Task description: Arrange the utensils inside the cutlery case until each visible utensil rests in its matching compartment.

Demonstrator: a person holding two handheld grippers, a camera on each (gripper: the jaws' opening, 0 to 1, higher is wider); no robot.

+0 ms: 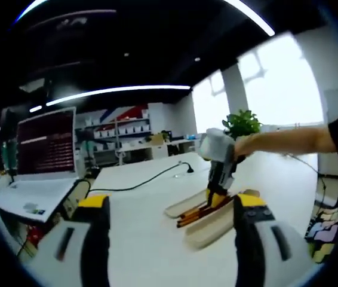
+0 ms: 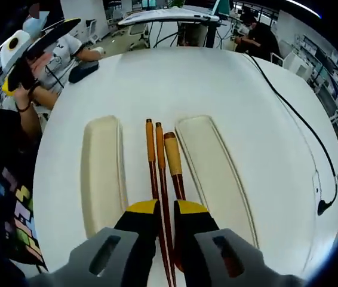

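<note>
Two cream case halves lie side by side on the white table, the left half [image 2: 103,173] and the right half [image 2: 214,170]. On the table between them lie two brown chopsticks [image 2: 155,161] and a thicker brown handle [image 2: 173,161], all with orange tips. My right gripper [image 2: 166,210] sits low over their near ends. Its yellow-tipped jaws are nearly together, with one chopstick running through the narrow gap. In the left gripper view, the right gripper [image 1: 218,192] presses down on the utensils [image 1: 196,213] between the case halves [image 1: 214,227]. My left gripper [image 1: 172,224] hangs wide open and holds nothing.
A black cable [image 2: 300,119] runs along the table's right side to a plug [image 2: 323,206]. A laptop [image 1: 43,155] stands at the table's left end, and a plant [image 1: 242,124] stands behind. People sit at the far left [image 2: 67,48]. The table edge [image 2: 40,179] is near the left half.
</note>
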